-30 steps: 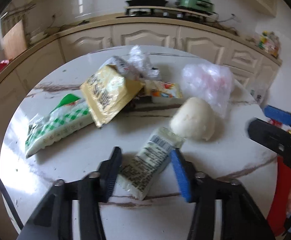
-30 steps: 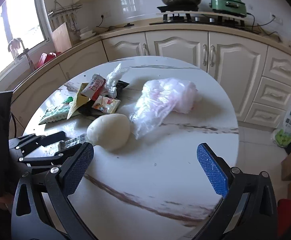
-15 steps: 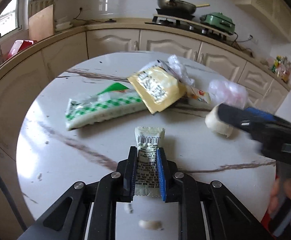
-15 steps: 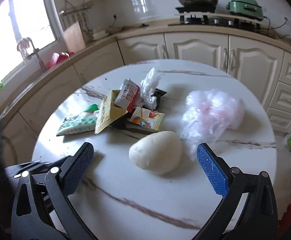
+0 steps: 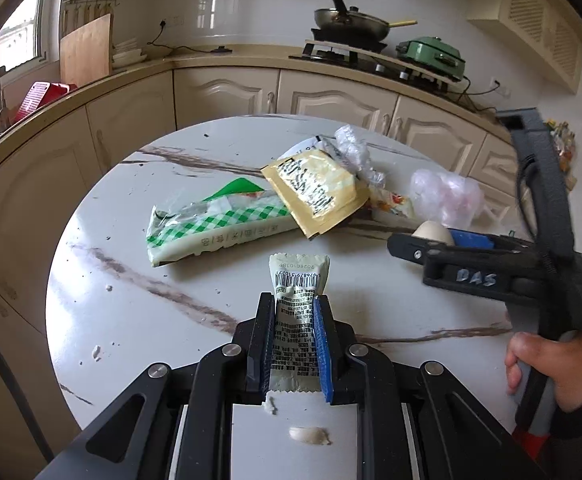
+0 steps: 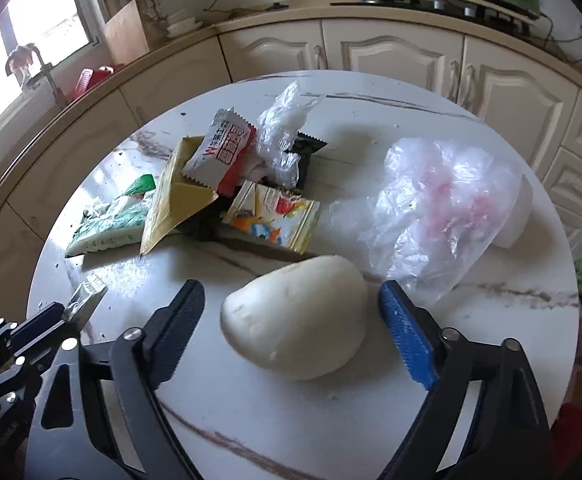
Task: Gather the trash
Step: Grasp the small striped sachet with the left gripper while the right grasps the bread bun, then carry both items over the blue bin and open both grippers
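My left gripper (image 5: 293, 304) is shut on a small white sachet (image 5: 299, 276) with a barcode, which sticks out forward between the pads, above the round marble table (image 5: 131, 320). My right gripper (image 6: 291, 292) straddles a white bun (image 6: 295, 320) that lies on the table. Its jaws are closing, and a thin gap still shows on each side of the bun. Behind lies a heap of trash: a green checked packet (image 5: 219, 224), a yellow packet (image 5: 315, 192), a red and white sachet (image 6: 223, 148), a colourful wrapper (image 6: 275, 216) and crumpled clear film (image 6: 283, 132).
A clear plastic bag (image 6: 443, 208) lies right of the bun, near the table's edge. Crumbs and a pale scrap (image 5: 309, 436) dot the near side. A person's hand (image 5: 551, 364) grips the right handle. Cream cabinets (image 5: 331, 100) and a stove with a pan (image 5: 351, 24) stand behind.
My left gripper shut on the white sachet and drew it back from the heap. My right gripper moved forward over the bun and its jaws narrowed around it.
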### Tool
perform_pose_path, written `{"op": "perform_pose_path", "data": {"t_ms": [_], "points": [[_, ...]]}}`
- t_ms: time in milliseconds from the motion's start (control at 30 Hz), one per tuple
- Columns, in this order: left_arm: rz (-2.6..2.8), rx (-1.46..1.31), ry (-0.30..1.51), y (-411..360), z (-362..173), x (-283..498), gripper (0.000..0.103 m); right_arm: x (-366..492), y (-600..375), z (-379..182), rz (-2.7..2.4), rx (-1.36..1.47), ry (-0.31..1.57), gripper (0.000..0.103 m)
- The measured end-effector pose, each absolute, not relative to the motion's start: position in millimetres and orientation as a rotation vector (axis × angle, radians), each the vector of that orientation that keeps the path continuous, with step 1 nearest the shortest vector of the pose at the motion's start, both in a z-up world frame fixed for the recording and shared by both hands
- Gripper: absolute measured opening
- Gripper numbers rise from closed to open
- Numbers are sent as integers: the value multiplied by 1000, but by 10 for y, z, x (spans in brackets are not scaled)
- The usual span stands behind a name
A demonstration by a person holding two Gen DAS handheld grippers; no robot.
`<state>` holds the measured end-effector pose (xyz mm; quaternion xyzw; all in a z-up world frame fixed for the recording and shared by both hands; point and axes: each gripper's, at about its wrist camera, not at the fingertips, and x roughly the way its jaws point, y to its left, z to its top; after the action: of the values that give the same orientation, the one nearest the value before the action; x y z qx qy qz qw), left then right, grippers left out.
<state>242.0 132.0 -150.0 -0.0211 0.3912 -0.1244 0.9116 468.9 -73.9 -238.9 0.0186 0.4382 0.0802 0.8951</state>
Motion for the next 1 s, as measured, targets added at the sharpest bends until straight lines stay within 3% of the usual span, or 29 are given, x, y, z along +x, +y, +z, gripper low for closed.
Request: {"op": "perform_pose_path", "data": {"t_ms": [100,167,467,1000], "points": [[-262,-46,803,1269,-1478,2402,15,4671,-679,-2377,187,-12,912,70],[-263,-48,802,1229,-1461,2379,15,4618,-674,-2371,212,-15,912,66],[-256,-33,770,996,-1275,2207,15,4270,-891,-2285,327,118,864,65],[-335,81,660,-92,-828,1811,15,3103,-1811,-1514,325,206,613,65]]}}
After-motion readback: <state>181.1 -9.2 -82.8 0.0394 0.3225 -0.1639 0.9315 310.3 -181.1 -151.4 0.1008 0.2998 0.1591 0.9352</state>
